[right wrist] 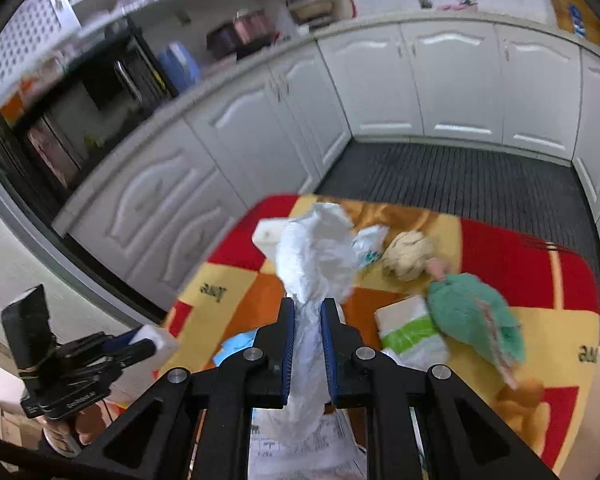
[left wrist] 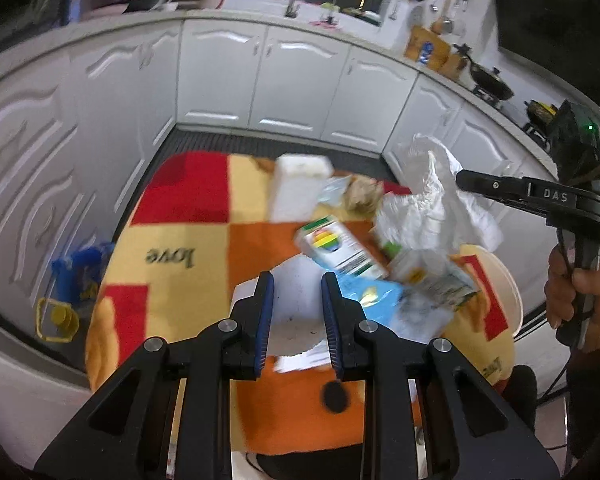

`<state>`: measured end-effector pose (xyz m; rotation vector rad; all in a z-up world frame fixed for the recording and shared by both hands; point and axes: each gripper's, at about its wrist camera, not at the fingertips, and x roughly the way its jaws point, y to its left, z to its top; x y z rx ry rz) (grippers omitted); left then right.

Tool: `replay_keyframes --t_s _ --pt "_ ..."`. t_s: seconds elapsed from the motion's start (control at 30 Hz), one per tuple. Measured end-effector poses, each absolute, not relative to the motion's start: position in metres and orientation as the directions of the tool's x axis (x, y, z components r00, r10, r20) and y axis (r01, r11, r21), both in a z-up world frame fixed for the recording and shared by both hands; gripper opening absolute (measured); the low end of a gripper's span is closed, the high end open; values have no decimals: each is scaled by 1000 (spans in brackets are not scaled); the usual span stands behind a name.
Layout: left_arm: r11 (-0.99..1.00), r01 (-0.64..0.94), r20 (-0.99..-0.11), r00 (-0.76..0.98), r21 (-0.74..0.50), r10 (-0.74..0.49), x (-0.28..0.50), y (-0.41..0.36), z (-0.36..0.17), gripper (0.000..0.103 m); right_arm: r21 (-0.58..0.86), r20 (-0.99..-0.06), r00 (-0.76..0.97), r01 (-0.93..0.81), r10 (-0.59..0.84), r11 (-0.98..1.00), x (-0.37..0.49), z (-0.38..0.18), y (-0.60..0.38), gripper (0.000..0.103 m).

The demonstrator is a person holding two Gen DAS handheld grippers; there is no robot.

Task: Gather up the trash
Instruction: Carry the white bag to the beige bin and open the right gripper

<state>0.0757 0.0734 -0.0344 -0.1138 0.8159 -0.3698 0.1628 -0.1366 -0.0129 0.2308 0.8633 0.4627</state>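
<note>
The right gripper [right wrist: 307, 312] is clamped on a crumpled white plastic bag [right wrist: 314, 264], whose twisted neck runs between the blue pads while the rest billows up ahead of the fingertips, above the table [left wrist: 188, 240]. In the left wrist view the same bag hangs from the tip of the right gripper at the right side, above a pile of trash. The left gripper [left wrist: 298, 284] has its jaws drawn in on a white block [left wrist: 296, 312], which fills the gap between the pads; in the right wrist view that block shows pinched at the tip of the left gripper at the near left. The table is covered with a cloth [left wrist: 168, 216] of red, orange and yellow squares bearing the word "love". On it lie a white carton with a rainbow mark [left wrist: 336, 248], a blue packet [left wrist: 374, 296] near it, a second carton with green print [right wrist: 412, 332], a crumpled beige paper ball [right wrist: 408, 254] toward the far side, a white box [left wrist: 296, 188] at the far middle, and a green plush toy [right wrist: 474, 312] at the right, touching the green-printed carton. Printed paper sheets [right wrist: 300, 452] lie at the near edge under the right gripper. White cabinet doors [left wrist: 260, 76] surround the table, with a dark ribbed floor mat [right wrist: 460, 184] beyond it.
</note>
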Motion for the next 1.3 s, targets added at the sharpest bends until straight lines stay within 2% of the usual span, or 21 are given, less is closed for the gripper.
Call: replay_keyframes --t_s 0.23,0.4,0.63,0.87,1.17,1.3 --pt "898 364 -672 603 -248 -430 75 26 -11 22 393 -600 634 -297 487 871 131 23 -172 12" --pt "862 447 -656 580 -238 -482 68 -17 2 22 374 -581 683 -258 442 891 106 32 -202 12" --pt "795 555 -649 515 -245 -560 62 -96 7 22 341 -611 719 -139 332 930 71 19 -268 12" --pt "718 647 -681 406 -257 -609 61 -201 -7 22 330 -650 733 32 202 944 39 -5 -350 12" --pt "686 658 -727 300 -311 -617 73 -314 -50 22 339 -711 698 224 93 914 22 -56 -432 12" --pt "707 641 -738 315 -299 -597 83 -340 -64 29 343 -740 670 296 63 892 22 -81 -461 13"
